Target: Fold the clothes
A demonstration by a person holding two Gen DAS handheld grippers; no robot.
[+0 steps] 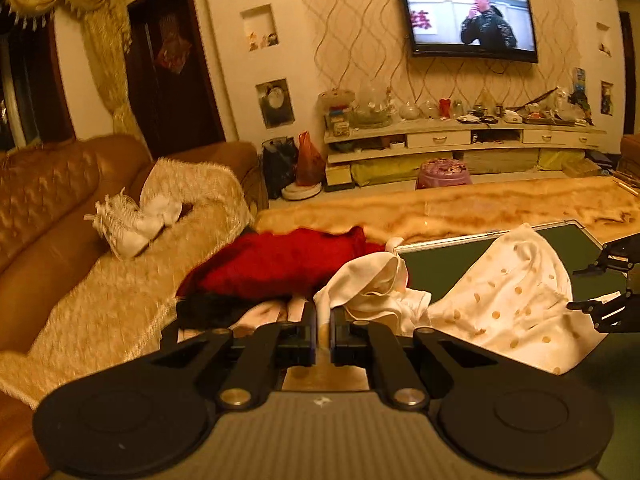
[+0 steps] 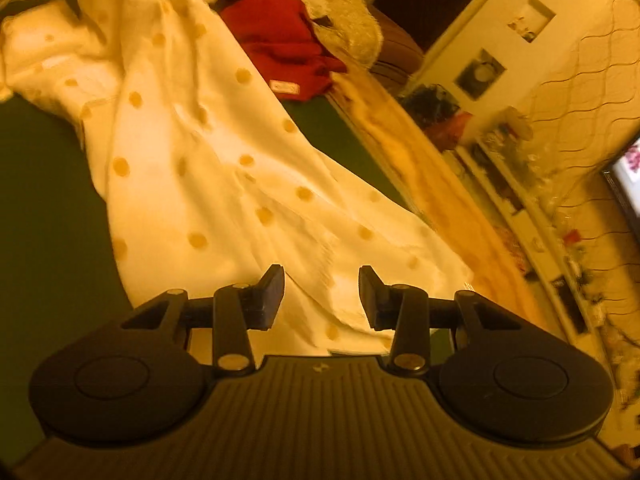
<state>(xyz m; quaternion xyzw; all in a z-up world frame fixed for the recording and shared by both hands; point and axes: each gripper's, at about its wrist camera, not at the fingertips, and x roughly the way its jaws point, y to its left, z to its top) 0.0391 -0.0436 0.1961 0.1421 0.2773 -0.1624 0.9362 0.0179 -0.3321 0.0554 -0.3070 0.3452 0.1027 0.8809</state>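
Two jaws: left pinching dotted garment; right apart.

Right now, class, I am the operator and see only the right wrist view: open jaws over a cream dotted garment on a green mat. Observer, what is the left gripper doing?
Observer: The left gripper has its jaws shut on a bunched cream fold, apparently part of the cream dotted garment.
Operator: Is anything hidden near the red garment?
Observer: Yes, a black garment lies against its near edge, close to the left gripper.
Operator: And on the sofa?
Observer: Small white clothing items lie on its cream throw.
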